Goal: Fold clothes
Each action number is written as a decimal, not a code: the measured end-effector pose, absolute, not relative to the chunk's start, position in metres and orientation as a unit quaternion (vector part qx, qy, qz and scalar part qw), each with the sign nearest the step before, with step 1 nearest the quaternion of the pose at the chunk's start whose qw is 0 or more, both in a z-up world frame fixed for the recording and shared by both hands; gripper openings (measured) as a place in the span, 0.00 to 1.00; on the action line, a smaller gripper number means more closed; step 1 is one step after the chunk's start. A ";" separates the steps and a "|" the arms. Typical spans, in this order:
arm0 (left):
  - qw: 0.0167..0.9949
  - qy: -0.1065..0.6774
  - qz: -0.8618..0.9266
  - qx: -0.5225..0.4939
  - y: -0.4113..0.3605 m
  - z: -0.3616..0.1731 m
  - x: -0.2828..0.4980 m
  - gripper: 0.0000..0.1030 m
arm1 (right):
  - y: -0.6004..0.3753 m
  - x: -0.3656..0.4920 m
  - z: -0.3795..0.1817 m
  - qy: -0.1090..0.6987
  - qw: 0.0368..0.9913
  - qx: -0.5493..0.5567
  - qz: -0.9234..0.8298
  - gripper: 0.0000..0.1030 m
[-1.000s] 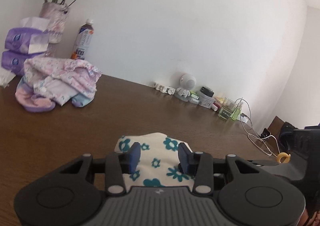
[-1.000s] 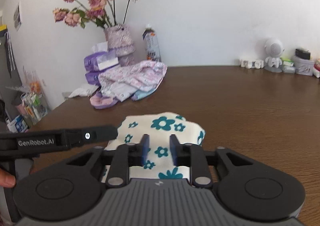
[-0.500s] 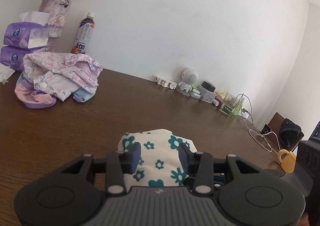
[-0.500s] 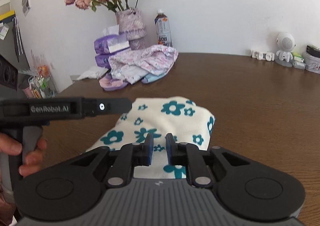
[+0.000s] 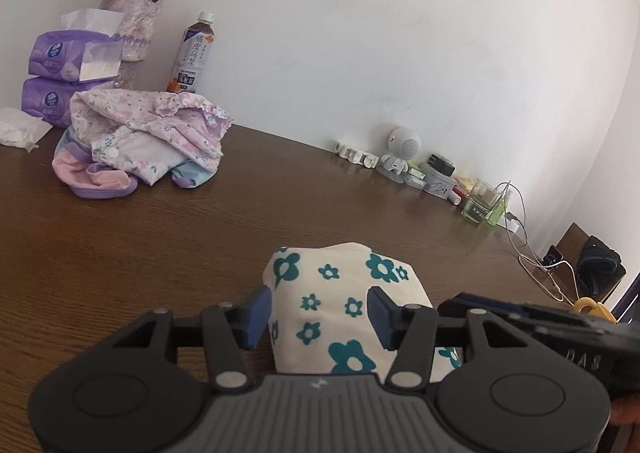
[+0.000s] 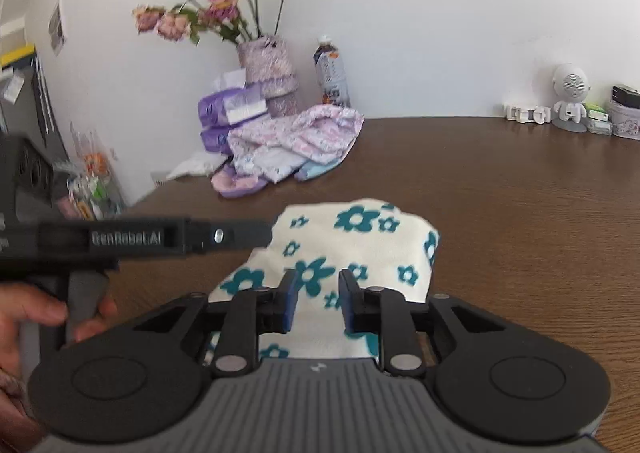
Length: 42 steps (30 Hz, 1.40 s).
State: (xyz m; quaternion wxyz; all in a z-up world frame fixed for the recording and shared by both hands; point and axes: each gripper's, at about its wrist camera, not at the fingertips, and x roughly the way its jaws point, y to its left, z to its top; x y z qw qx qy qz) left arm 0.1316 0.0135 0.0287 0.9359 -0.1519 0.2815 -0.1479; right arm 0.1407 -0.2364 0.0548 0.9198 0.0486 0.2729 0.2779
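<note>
A folded white cloth with teal flowers (image 5: 340,293) (image 6: 352,249) lies on the brown table (image 5: 160,253). My left gripper (image 5: 319,313) hovers at its near edge. Its jaws are opening, the cloth lies between the blue pads (image 5: 258,313), and they do not press on it. My right gripper (image 6: 318,299) is over the cloth's near side. Its jaws are opening too, with the fabric showing in the gap and nothing pinched. The left gripper (image 6: 160,239), held by a hand, reaches in from the left to the cloth's edge. The right gripper (image 5: 540,321) shows at the right in the left wrist view.
A heap of pink and lilac clothes (image 5: 140,141) (image 6: 292,145) sits at the back left before tissue packs (image 5: 64,65), a flower vase (image 6: 268,73) and a bottle (image 5: 192,53). Along the wall stand a small white robot figure (image 5: 400,149), jars, a glass (image 5: 480,201) and cables.
Both pairs of jaws have spread apart. The right jaws, nearly shut over the flowered cloth before, now stand clear of it. The cloth stays lying on the table.
</note>
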 end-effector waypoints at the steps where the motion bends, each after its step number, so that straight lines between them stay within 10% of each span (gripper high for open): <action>1: 0.935 0.287 -0.146 -0.151 0.012 0.027 0.134 0.51 | -0.244 0.148 0.055 0.275 0.923 0.063 0.261 0.41; 7: 0.921 0.310 -0.138 -0.188 0.009 0.006 0.144 0.40 | -0.269 0.181 0.025 0.324 0.901 0.173 0.229 0.41; 10: 0.918 0.308 -0.139 -0.209 0.012 0.005 0.144 0.33 | -0.275 0.188 0.009 0.338 0.884 0.222 0.234 0.25; 18: 0.916 0.300 -0.126 -0.234 0.017 0.022 0.167 0.51 | -0.282 0.209 0.019 0.330 0.883 0.255 0.214 0.40; 21: 0.908 0.308 -0.133 -0.249 0.015 0.020 0.184 0.18 | -0.279 0.227 0.015 0.347 0.873 0.269 0.212 0.32; 23: 0.903 0.312 -0.136 -0.263 0.017 0.015 0.186 0.14 | -0.275 0.229 0.012 0.348 0.872 0.269 0.215 0.17; 27: 0.902 0.306 -0.127 -0.277 0.022 0.015 0.186 0.38 | -0.273 0.227 0.011 0.342 0.877 0.261 0.215 0.25; 31: 0.896 0.311 -0.135 -0.288 0.023 0.010 0.186 0.22 | -0.272 0.227 0.010 0.338 0.878 0.262 0.216 0.15; 34: 0.896 0.306 -0.131 -0.293 0.029 0.015 0.171 0.61 | -0.277 0.220 0.014 0.329 0.880 0.269 0.214 0.24; 37: 0.904 0.301 -0.131 -0.273 0.032 0.020 0.150 0.62 | -0.286 0.198 0.021 0.313 0.884 0.270 0.218 0.43; 39: 0.906 0.306 -0.133 -0.261 0.029 0.017 0.141 0.58 | -0.287 0.182 0.020 0.318 0.887 0.258 0.213 0.43; 41: 0.906 0.307 -0.142 -0.256 0.024 0.012 0.137 0.20 | -0.285 0.174 0.014 0.330 0.884 0.257 0.210 0.39; 42: 0.906 0.307 -0.141 -0.256 0.022 0.011 0.135 0.21 | -0.283 0.171 0.011 0.333 0.881 0.259 0.213 0.31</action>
